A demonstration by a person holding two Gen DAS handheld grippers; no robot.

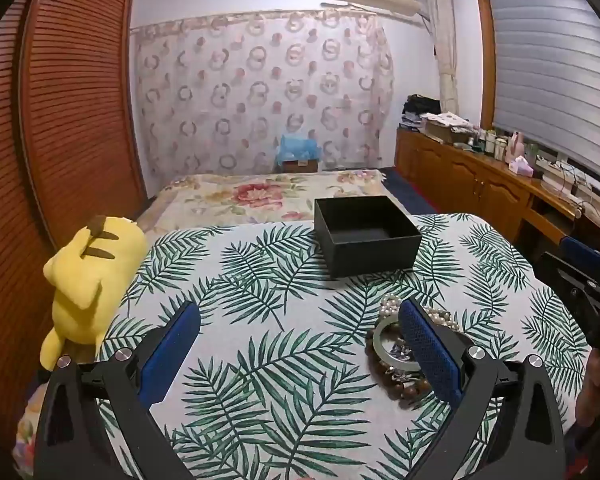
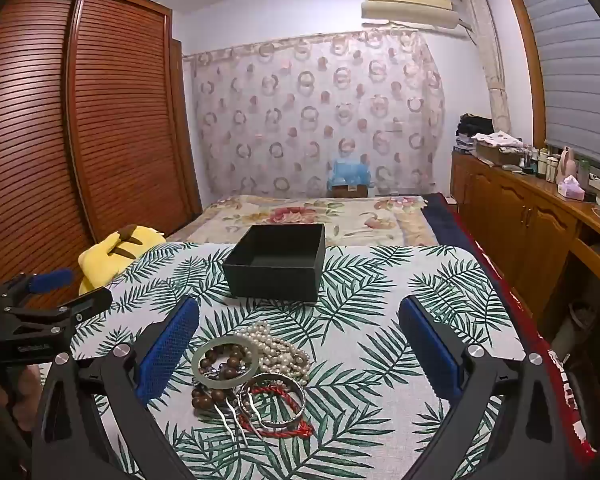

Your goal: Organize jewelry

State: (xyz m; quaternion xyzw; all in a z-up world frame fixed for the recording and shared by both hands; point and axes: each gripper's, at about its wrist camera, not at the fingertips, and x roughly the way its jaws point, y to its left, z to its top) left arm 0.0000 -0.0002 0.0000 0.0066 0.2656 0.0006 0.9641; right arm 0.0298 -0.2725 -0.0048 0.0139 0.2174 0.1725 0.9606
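Black and open-topped, the box (image 2: 275,260) sits centre frame in my right view, one corner toward me. The jewelry (image 2: 250,376) heaps low centre on the cloth (image 2: 400,360); its hairpin (image 2: 230,414) runs up-left to down-right. My right gripper (image 2: 299,340) and left gripper (image 1: 300,344) are both spread, holding nothing.

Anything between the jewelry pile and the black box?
No: only bare leaf-print tablecloth lies between the jewelry pile and black box, clearest in the right wrist view.
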